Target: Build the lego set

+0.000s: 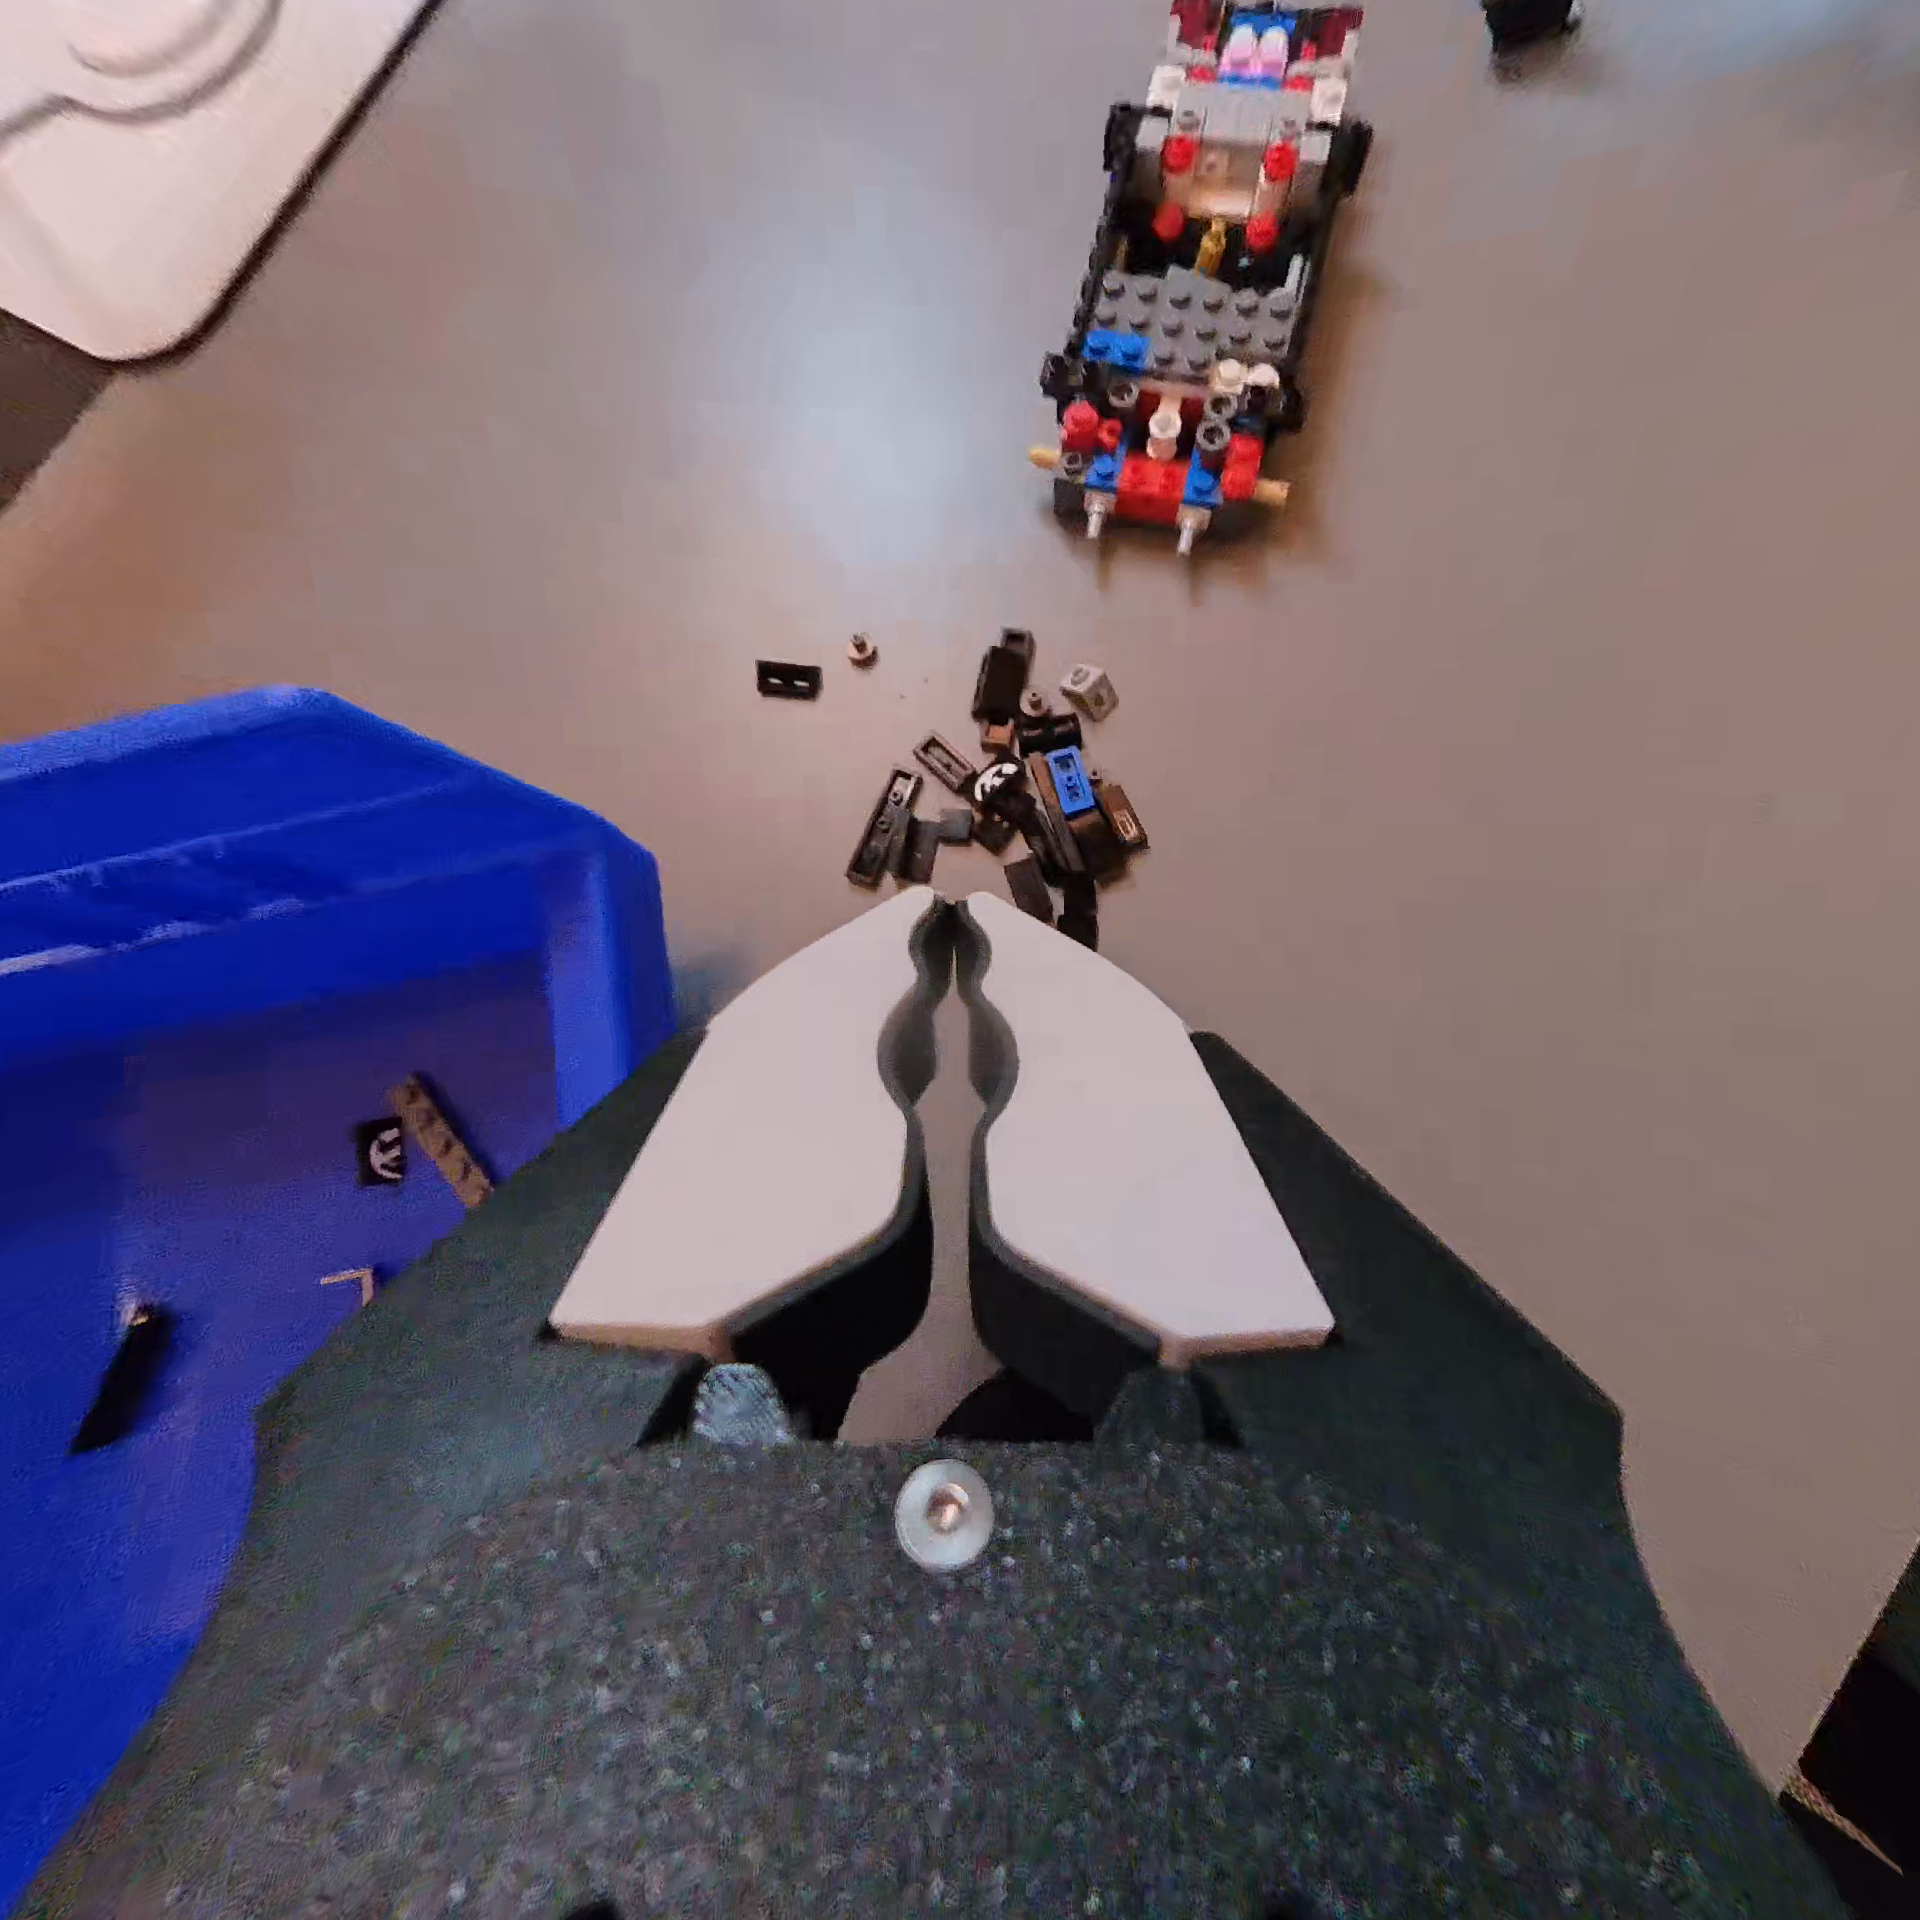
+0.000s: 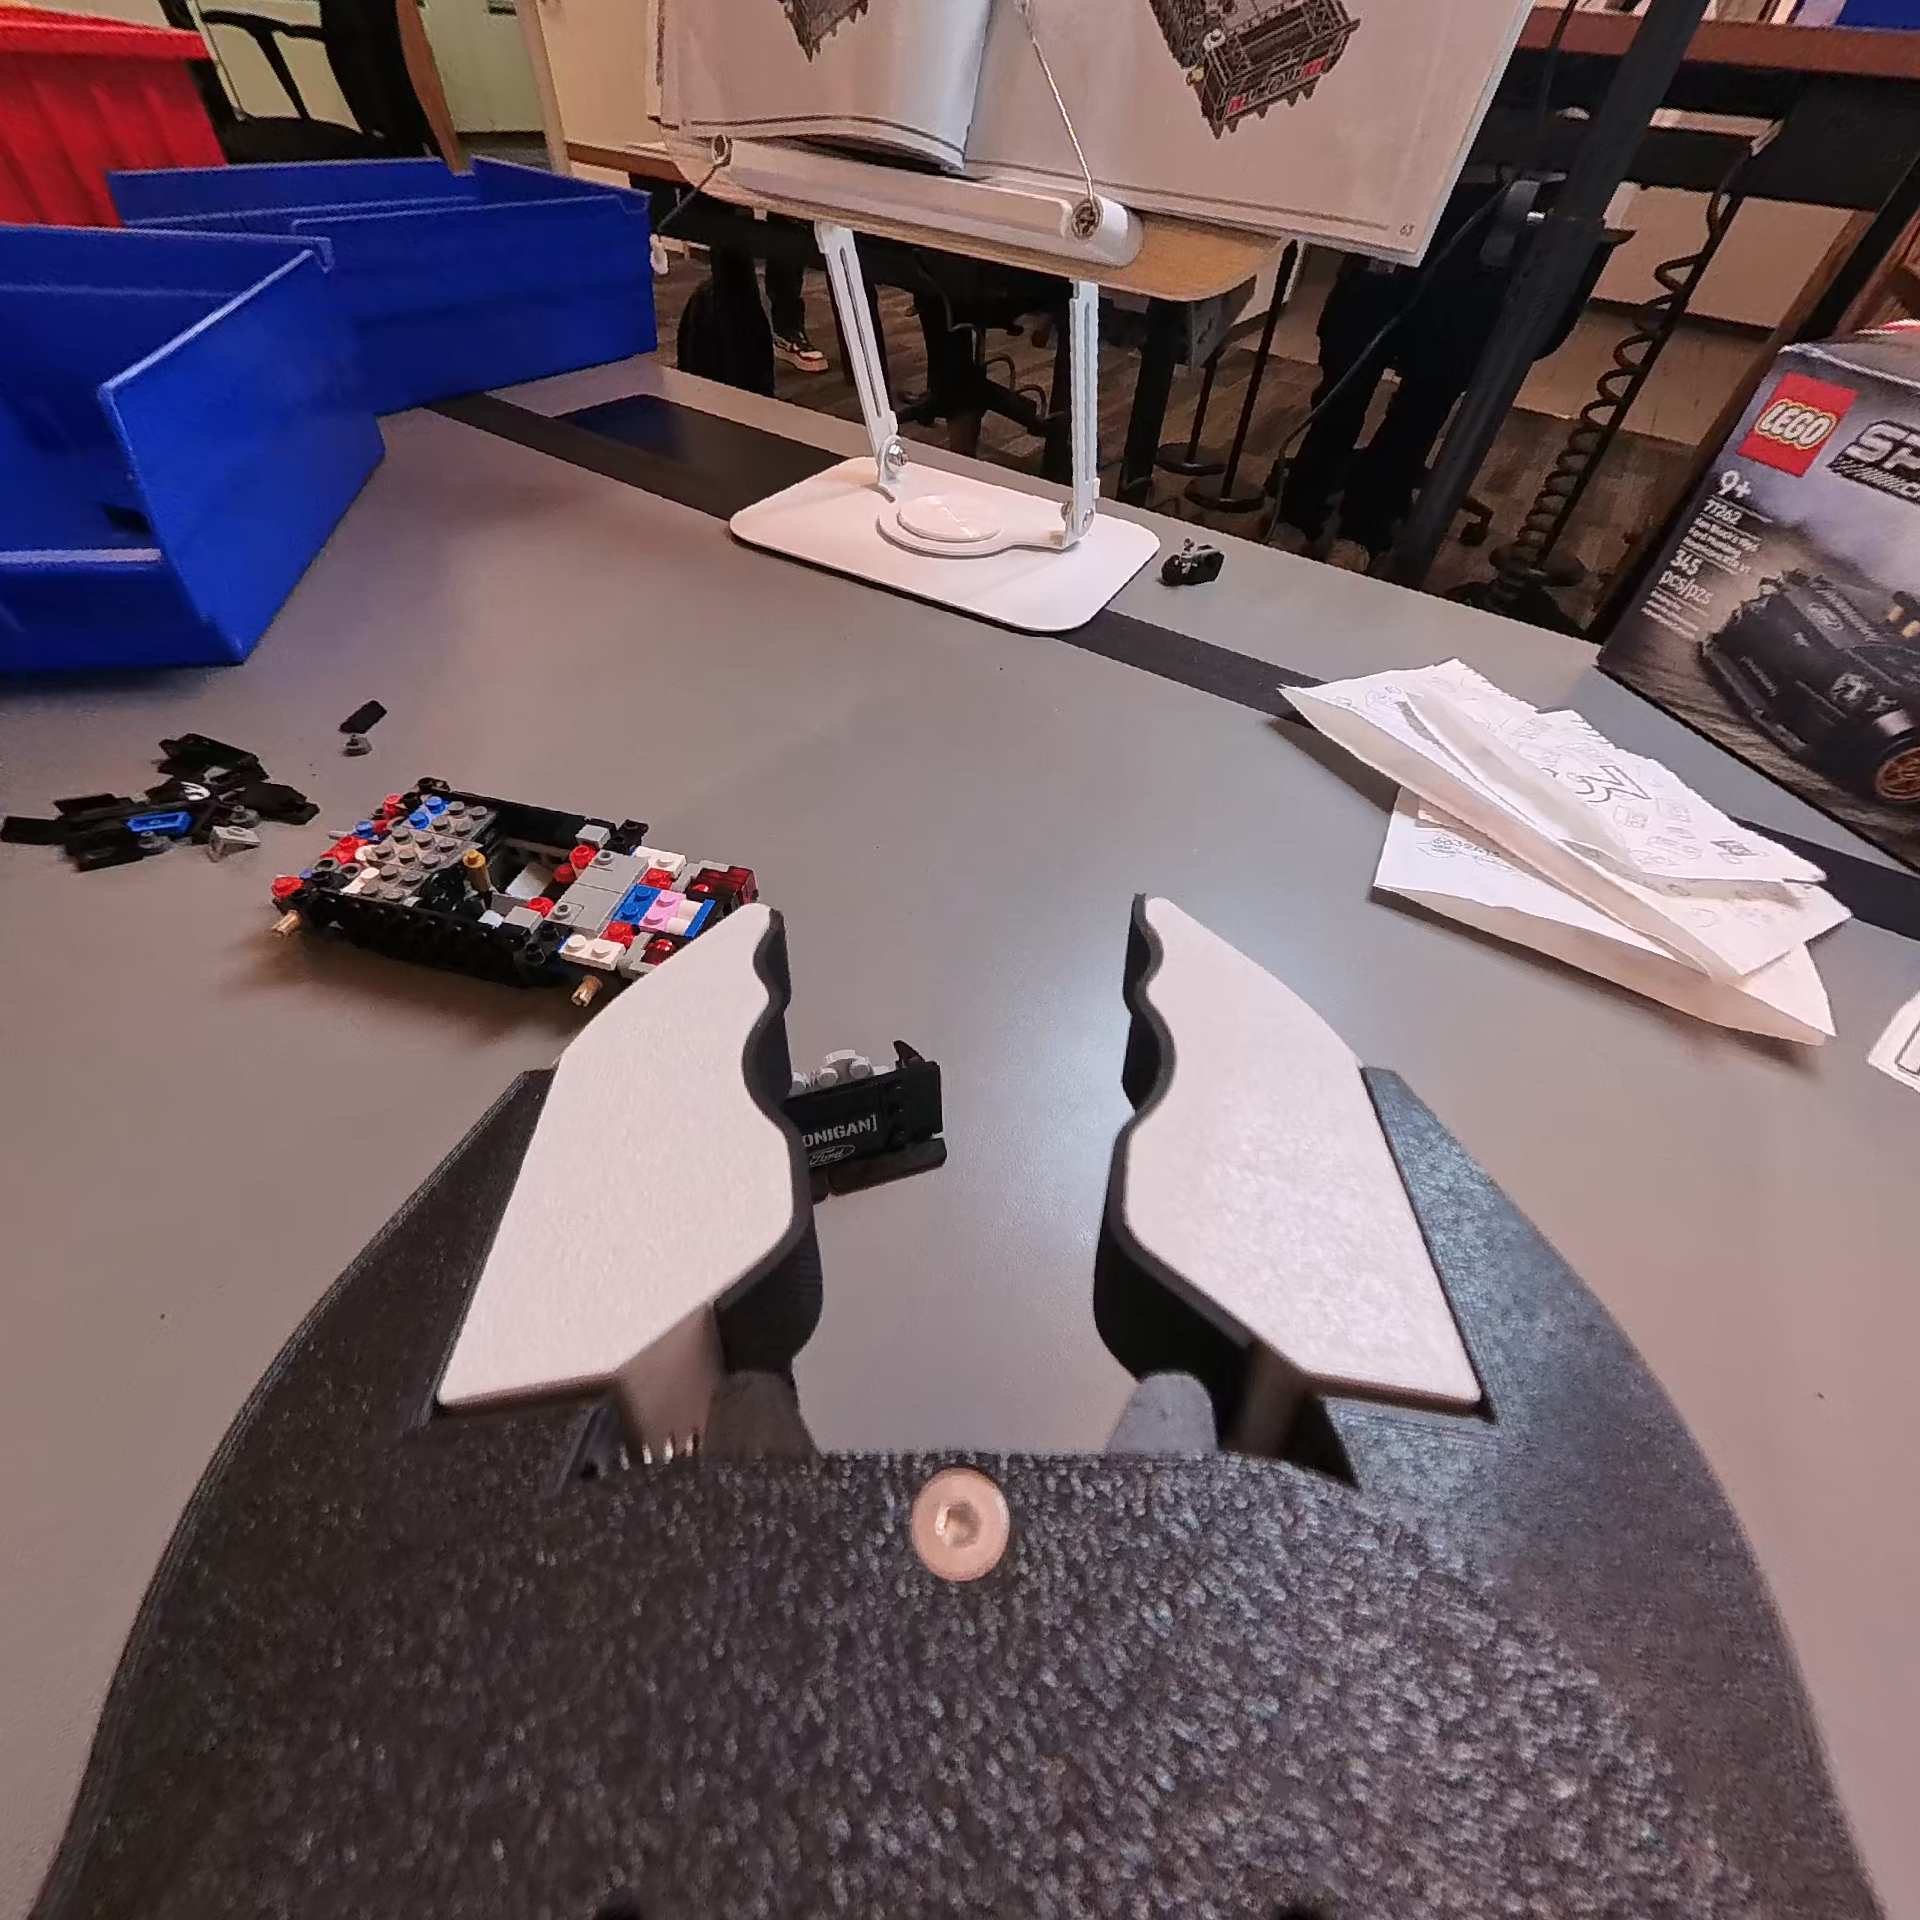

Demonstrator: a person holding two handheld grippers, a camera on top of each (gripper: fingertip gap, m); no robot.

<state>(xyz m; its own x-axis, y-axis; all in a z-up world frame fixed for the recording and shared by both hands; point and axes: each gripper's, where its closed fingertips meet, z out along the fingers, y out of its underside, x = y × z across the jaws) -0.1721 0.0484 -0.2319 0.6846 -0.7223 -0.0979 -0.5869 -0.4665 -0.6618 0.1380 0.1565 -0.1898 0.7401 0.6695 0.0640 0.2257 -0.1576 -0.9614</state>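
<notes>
A part-built lego car chassis [image 1: 1195,312] with grey, red and blue bricks lies on the grey table [image 1: 623,416]. A pile of loose, mostly black pieces [image 1: 997,790] lies just ahead of my left gripper [image 1: 951,909], which is shut with its fingertips touching, above the table. In the right wrist view the chassis [image 2: 499,883] lies to the left and the pile [image 2: 156,810] farther left. My right gripper [image 2: 956,914] is open. A small black sub-assembly with grey studs [image 2: 873,1122] stands on the table between its fingers, close to the left finger [image 2: 665,1122], not gripped.
A blue bin [image 1: 260,935] with a few pieces stands left of my left gripper. More blue bins [image 2: 208,468] and a red one [image 2: 94,104] stand at the back left. A white book stand [image 2: 945,540], paper bags [image 2: 1579,831] and the set's box [image 2: 1787,603] are beyond. Left tips to right tips: about 35 centimetres.
</notes>
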